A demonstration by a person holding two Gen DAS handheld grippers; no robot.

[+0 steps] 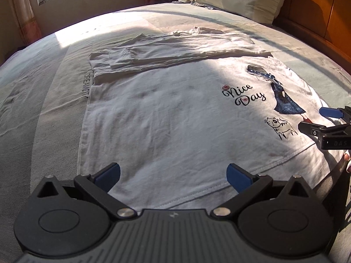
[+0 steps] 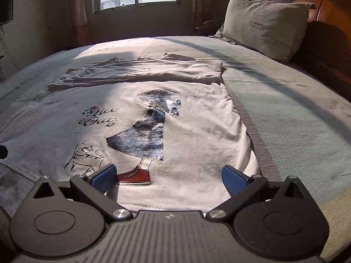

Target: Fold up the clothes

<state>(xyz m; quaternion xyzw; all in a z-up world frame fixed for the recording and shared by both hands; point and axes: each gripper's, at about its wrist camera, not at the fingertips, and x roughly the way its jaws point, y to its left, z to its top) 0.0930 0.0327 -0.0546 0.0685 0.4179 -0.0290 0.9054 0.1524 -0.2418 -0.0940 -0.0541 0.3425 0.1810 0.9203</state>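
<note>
The white shirt is spread on the bed, far side and sleeve folded inward, while the left tool and right tool are held apart, empty, at its near edge, presumably for gripping there.

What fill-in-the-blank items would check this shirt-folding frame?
1. The white shirt lies on a ____.
2. The script printed on the shirt reads "Nice ____".
3. Both the left tool and the right tool have jaws that are ____.
4. The printed girl wears a ____ shoe.

Missing words: bed; Day; open; red
</note>
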